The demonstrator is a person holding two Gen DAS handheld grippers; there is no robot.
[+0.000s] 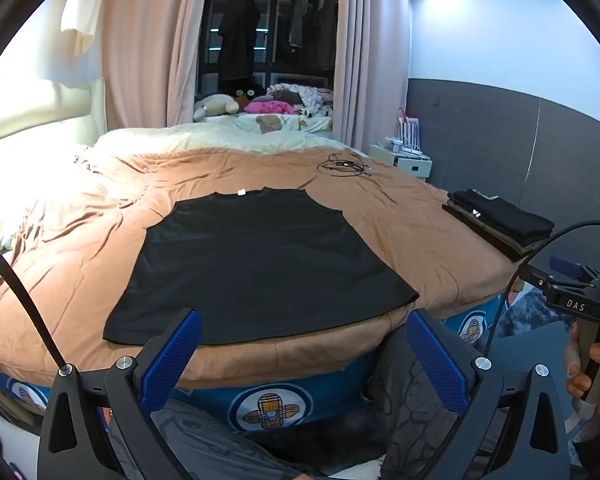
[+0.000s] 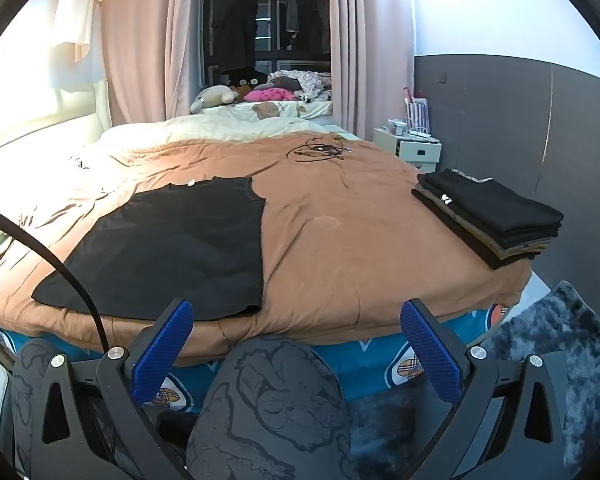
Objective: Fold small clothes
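At the bottom of the left wrist view, the left gripper is being held released, nothing between its blue pads, just short of the bed edge. In the right wrist view the right gripper is likewise being held wide and empty above a patterned knee. Beyond, a black shirt is being displayed flat on the brown blanket, centre frame. At mid right, a stack of folded clothes is being kept near the bed's corner.
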